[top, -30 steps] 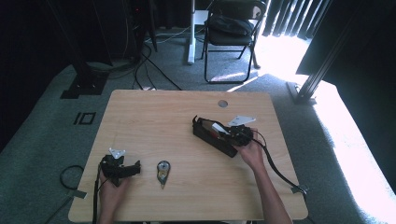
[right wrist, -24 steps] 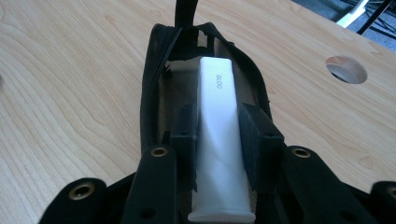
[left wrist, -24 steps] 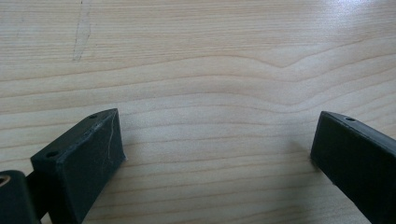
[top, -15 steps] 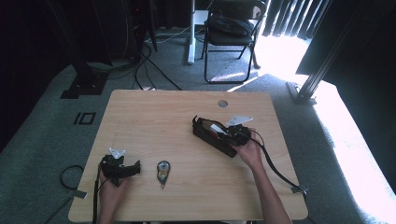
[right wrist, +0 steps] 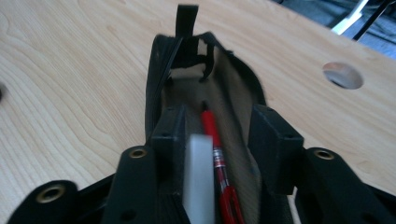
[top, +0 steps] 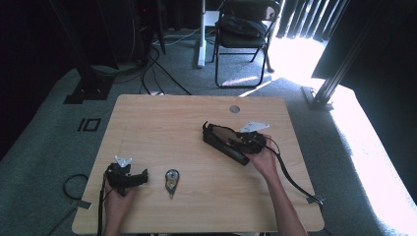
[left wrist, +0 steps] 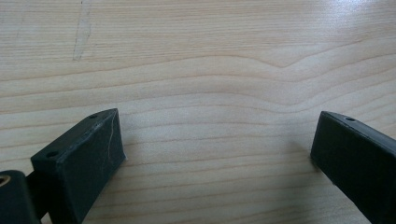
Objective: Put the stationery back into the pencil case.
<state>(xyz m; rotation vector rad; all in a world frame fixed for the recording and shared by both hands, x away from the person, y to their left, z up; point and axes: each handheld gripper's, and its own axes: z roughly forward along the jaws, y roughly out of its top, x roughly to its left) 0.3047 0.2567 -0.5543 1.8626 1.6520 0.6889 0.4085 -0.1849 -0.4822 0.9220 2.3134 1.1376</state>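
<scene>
On the light wooden counter point(top: 162, 123), the right gripper point(top: 246, 142) reaches into a long black zip-up pencil case point(top: 223, 140) lying open at an angle. The high view gives only the dark case and the hand behind it. The right gripper view looks inside: between the jaws lie a red pen point(right wrist: 217, 154) and a white oblong eraser point(right wrist: 200, 177), resting on the case's tan lining. The jaws have just been opening and now stand partly apart, the eraser just beside the left one and the pen in the middle; no pad presses on either.

The left gripper point(top: 129, 178) rests well apart near the counter's front edge; its own view shows wide jaws over bare wood grain. Between the two grippers lies a small silver-and-black oval gadget point(top: 171, 180). Beyond the right jaws a round cable hole point(right wrist: 343, 74) pierces the counter, and a black folding chair point(top: 243, 29) stands on the grey carpet behind.
</scene>
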